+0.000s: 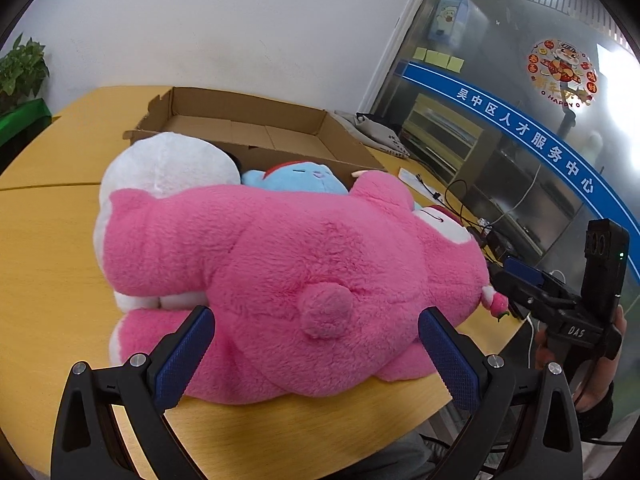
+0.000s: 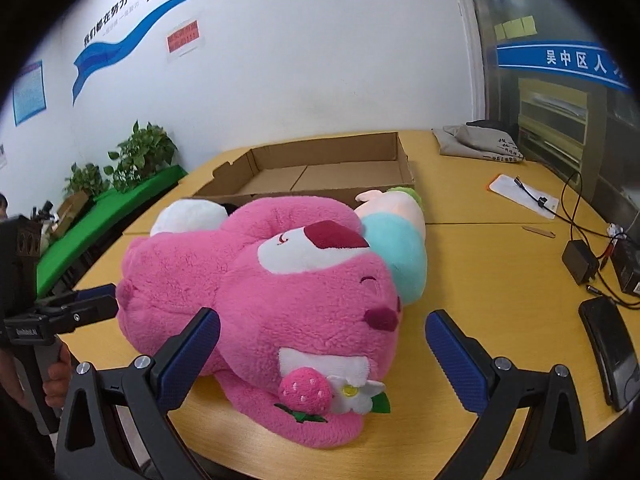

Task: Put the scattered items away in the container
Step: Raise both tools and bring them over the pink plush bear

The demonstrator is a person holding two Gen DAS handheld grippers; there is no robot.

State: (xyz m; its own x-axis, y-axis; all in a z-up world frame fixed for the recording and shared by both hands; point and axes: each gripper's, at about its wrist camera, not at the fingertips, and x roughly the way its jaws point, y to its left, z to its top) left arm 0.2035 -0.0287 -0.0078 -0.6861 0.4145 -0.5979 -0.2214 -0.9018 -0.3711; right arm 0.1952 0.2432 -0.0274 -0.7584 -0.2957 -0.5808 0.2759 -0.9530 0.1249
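On table, pink plush (image 1: pixel 280 280) lies before box (image 1: pixel 248 128); left gripper (image 1: pixel 316 344) and right gripper (image 2: pixel 322 350) both wide open, empty. Should pinch both ends, lift level.

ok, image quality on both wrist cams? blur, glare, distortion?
Left wrist: heavy fisheye bend, black vignette corners; pink plush sharp, glass wall hazy with reflections. Right wrist: same curvature, table edge bows; plush and box sharp, even indoor light, soft shadows, no glare.

White wall (image 2: pixel 320 60), yellow wooden table (image 2: pixel 500 260), glass partition (image 1: pixel 520 80), potted plants (image 2: pixel 140 156)
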